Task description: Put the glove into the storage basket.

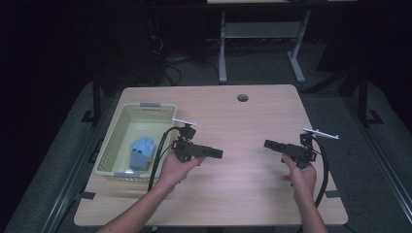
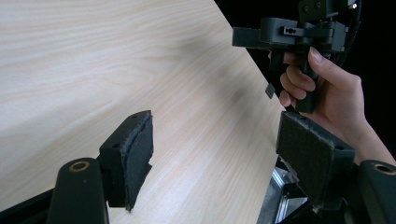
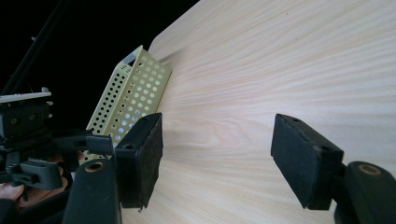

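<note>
At the far left of the wooden table stood a pale yellow-green perforated basket, its long side running along the table's left edge. Inside it, toward the near end, lay a light blue folded garment, resting on the basket floor and touched by neither gripper. That it sat in the basket while both hands hung over bare wood suggested the cloth was either just stowed or about to be fetched; the frames did not settle which.

Just right of the basket's near corner, the left gripper was held above the tabletop, pointing right toward the middle of the table. In the left gripper view its jaws stood wide apart with nothing but wood grain between them, the padded fingers empty. Holding it level and unloaded beside the basket would keep it ready for a reach in.

The centre of the table lay bare between the two tools.

Well to the right, the right gripper faced back toward the left one, gripped by the person's right hand. In the right gripper view its jaws were likewise spread with nothing between them, aimed along the wood toward the basket's perforated wall. The mirrored, idle pose read as a neutral resting stance.
</note>
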The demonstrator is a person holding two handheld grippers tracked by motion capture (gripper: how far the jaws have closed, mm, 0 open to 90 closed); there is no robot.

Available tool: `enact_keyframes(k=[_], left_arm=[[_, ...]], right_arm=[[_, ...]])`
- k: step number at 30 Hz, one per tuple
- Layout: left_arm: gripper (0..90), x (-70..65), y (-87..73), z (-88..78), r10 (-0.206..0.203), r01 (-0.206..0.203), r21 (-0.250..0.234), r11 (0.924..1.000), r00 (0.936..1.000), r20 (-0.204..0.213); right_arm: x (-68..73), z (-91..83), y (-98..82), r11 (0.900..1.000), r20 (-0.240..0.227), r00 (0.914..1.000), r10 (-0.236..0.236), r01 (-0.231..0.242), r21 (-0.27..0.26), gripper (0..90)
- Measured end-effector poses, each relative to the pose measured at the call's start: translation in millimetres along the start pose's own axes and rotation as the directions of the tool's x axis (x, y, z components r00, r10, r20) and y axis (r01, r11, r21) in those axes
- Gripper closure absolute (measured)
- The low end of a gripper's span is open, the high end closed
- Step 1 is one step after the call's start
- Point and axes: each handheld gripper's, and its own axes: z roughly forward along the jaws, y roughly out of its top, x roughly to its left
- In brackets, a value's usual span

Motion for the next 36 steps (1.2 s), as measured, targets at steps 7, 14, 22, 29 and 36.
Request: enact_keyframes(k=[7,14,22,29,36], left_arm=[[26.6,0.7,-9.3,12.0,0.013,-0.013,0.017,0.9998,0.9999,0.009],[26.6,1.7,-21.4,18.7,0.022,-0.022,0.024,0.9995,0.9997,0.01],[26.5,3.6,-33.4,21.0,0.033,-0.033,0.022,0.9992,0.9993,0.014],[26.4,6.0,-44.0,21.8,0.044,-0.044,0.017,0.9989,0.9988,0.021],[26.4,1.4,-54.3,24.7,0.08,-0.08,0.018,0.9966,0.9965,0.025]], right_arm=[[-8.6,-9.8,-5.8,1.0,-0.013,0.9998,0.018,-0.018,-0.006,33.1],[-21.1,-22.1,-14.1,1.0,0.011,0.9996,0.025,-0.024,-0.019,32.9],[-32.4,-32.6,-25.0,1.0,0.024,0.9994,0.027,-0.026,-0.007,32.7],[-38.9,-38.4,-35.0,1.0,0.027,0.9993,0.026,-0.027,0.009,32.4],[-39.7,-41.8,-41.8,1.0,0.009,0.9996,0.027,-0.027,0.011,30.8]])
